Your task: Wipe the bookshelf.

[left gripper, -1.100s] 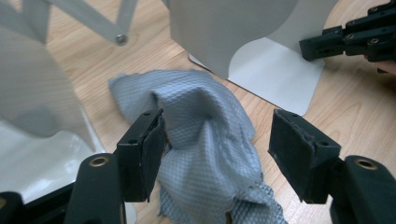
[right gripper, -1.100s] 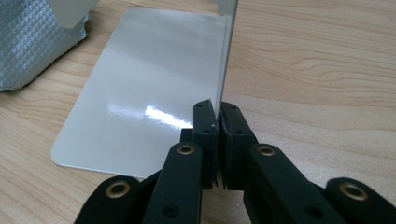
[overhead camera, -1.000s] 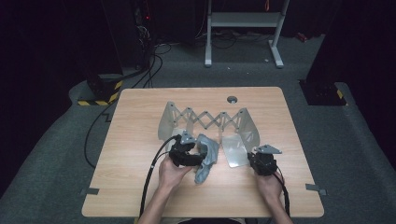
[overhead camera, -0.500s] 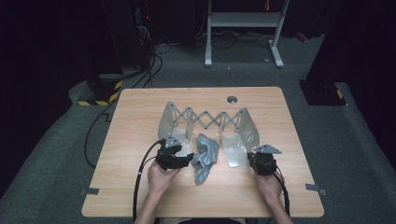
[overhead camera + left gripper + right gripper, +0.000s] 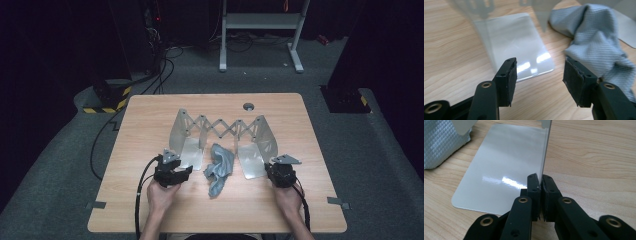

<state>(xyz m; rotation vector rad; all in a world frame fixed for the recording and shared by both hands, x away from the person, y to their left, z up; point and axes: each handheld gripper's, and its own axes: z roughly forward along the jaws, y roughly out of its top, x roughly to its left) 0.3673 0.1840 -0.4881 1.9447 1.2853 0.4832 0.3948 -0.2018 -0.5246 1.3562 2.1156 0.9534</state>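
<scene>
A folding metal rack (image 5: 220,125) with a scissor lattice stands in the middle of the table, a shiny plate at each end. A crumpled grey-blue cloth (image 5: 220,167) lies between its two flat base plates. My left gripper (image 5: 187,171) sits left of the cloth, over the corner of the left base plate (image 5: 516,42). Its jaws have just been closing a little with nothing between them, and they stand open (image 5: 539,75), with the cloth (image 5: 596,42) beside the right jaw. My right gripper (image 5: 274,169) is shut (image 5: 541,182) on the lower edge of the rack's upright right plate (image 5: 546,150).
The wooden table (image 5: 150,115) has a round cable hole (image 5: 248,106) near its far edge. The right base plate (image 5: 504,167) lies flat on the wood, with the cloth (image 5: 441,140) at its far left corner. A dark floor with cables surrounds the table.
My left gripper has pulled back to the left, away from the cloth, which now lies loose on the table. The right gripper has stayed put on the plate.
</scene>
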